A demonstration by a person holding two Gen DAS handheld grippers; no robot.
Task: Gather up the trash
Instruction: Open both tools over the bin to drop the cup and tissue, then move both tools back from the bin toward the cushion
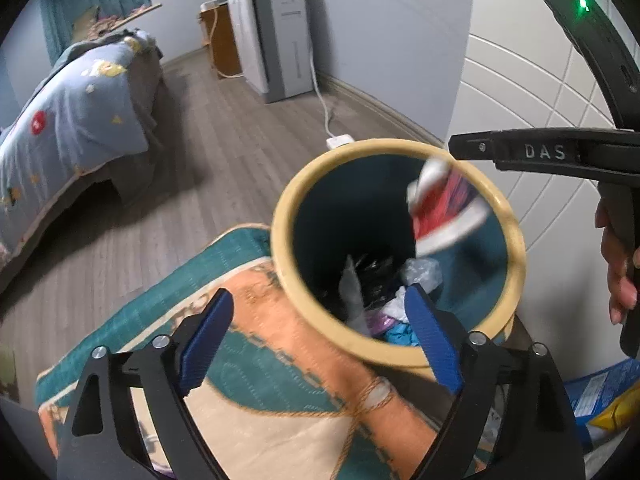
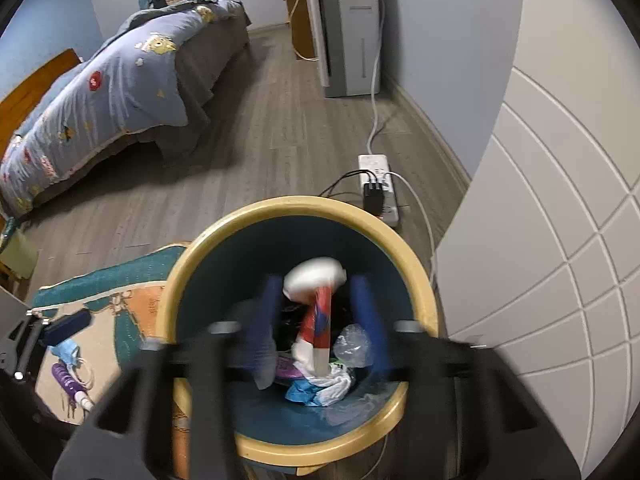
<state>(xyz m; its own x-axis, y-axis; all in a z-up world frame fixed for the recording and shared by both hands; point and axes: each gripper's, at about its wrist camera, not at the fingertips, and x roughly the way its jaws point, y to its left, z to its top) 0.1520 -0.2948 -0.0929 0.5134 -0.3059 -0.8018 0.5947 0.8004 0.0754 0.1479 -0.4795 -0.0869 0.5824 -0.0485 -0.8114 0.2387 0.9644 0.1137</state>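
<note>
A round bin with a cream rim (image 1: 516, 240) and dark teal inside stands on the floor by the wall; it also shows in the right wrist view (image 2: 424, 300). A red and white wrapper (image 1: 444, 208) is in the air inside the bin mouth, blurred, free of any finger (image 2: 318, 316). Crumpled plastic, tissue and blue scraps (image 2: 320, 388) lie at the bin's bottom. My right gripper (image 2: 316, 320) is open above the bin, its blue fingers blurred on either side of the wrapper. My left gripper (image 1: 316, 340) is open and empty over the rug and bin edge.
A teal, orange and cream rug (image 1: 248, 380) lies left of the bin, with a blue mask (image 2: 66, 350) and a purple tube (image 2: 68, 384) on it. A bed (image 2: 100, 92), a white appliance (image 2: 348, 28), a power strip (image 2: 376, 184) with cables, and blue and yellow packets (image 1: 604, 396) surround it.
</note>
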